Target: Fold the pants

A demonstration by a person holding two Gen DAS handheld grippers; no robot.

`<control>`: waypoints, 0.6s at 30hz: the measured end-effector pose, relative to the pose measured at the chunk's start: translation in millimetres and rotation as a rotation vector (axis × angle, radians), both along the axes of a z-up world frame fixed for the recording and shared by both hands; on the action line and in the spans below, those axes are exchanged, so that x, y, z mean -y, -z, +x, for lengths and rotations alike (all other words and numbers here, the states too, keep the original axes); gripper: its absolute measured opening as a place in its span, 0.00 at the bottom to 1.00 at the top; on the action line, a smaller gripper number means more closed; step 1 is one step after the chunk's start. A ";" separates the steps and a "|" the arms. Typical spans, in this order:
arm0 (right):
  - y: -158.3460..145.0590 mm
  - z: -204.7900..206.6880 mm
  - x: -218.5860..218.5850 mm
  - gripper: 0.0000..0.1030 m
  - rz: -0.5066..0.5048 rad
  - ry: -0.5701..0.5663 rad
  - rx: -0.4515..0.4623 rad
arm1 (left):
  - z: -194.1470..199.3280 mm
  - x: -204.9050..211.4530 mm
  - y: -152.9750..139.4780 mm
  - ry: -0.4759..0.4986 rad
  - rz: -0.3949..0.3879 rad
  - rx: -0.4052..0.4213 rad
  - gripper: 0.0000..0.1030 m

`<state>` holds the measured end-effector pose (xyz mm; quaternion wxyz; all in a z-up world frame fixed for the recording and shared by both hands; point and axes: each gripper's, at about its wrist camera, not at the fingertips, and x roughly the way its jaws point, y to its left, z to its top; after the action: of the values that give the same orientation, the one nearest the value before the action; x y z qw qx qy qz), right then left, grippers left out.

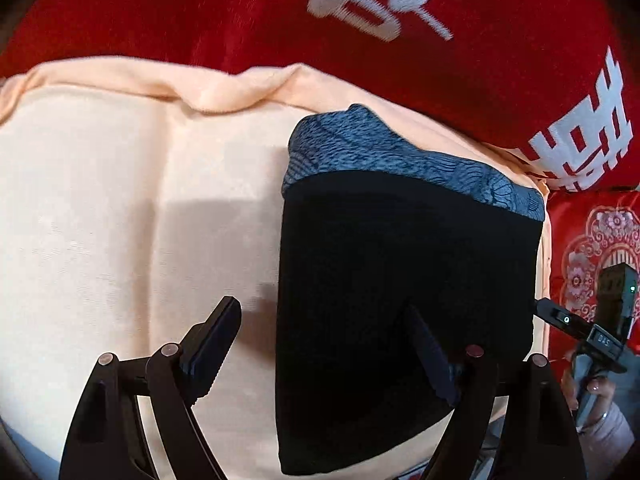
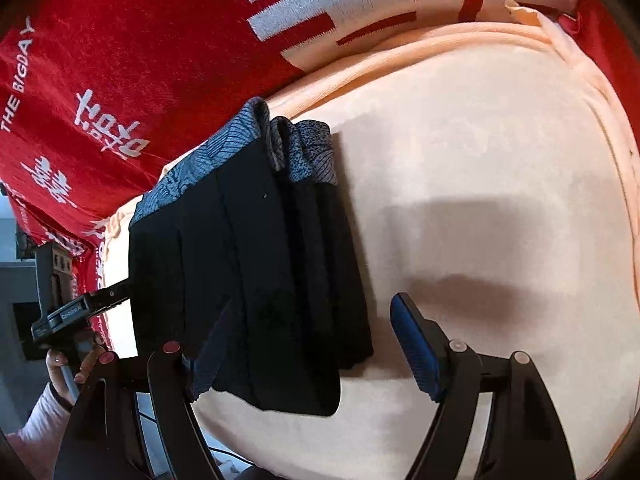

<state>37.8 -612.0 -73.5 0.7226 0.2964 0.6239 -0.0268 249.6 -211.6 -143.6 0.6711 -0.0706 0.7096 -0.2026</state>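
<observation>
Black pants with grey patterned waistband (image 1: 404, 280) lie folded; only the right wrist view shows stacked layers. Left gripper (image 1: 324, 356) and right gripper (image 2: 316, 344) both gape, empty.

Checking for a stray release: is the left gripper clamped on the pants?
No, the left gripper is open, its fingers spread wide over the folded pants.

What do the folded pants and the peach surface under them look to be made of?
The pants: probably smooth matte black knit, with a grey-blue patterned waistband; they drape in soft layers. The peach cover: likely a soft, faintly napped cloth; its edge bunches into rolls.
</observation>
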 end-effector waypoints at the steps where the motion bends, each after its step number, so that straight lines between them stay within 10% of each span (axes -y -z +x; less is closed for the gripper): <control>1: 1.5 1.4 0.0 0.79 0.005 -0.003 0.003 | 0.6 -0.8 2.1 -0.002 -0.009 -0.008 0.82; 18: 39.2 32.2 7.7 0.79 0.192 -0.117 0.020 | 13.3 16.8 23.5 0.050 -0.056 -0.014 0.99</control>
<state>70.0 -619.7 -112.7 0.6972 0.3278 0.6327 0.0782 262.9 -228.4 -167.1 0.6587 -0.0728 0.7099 -0.2386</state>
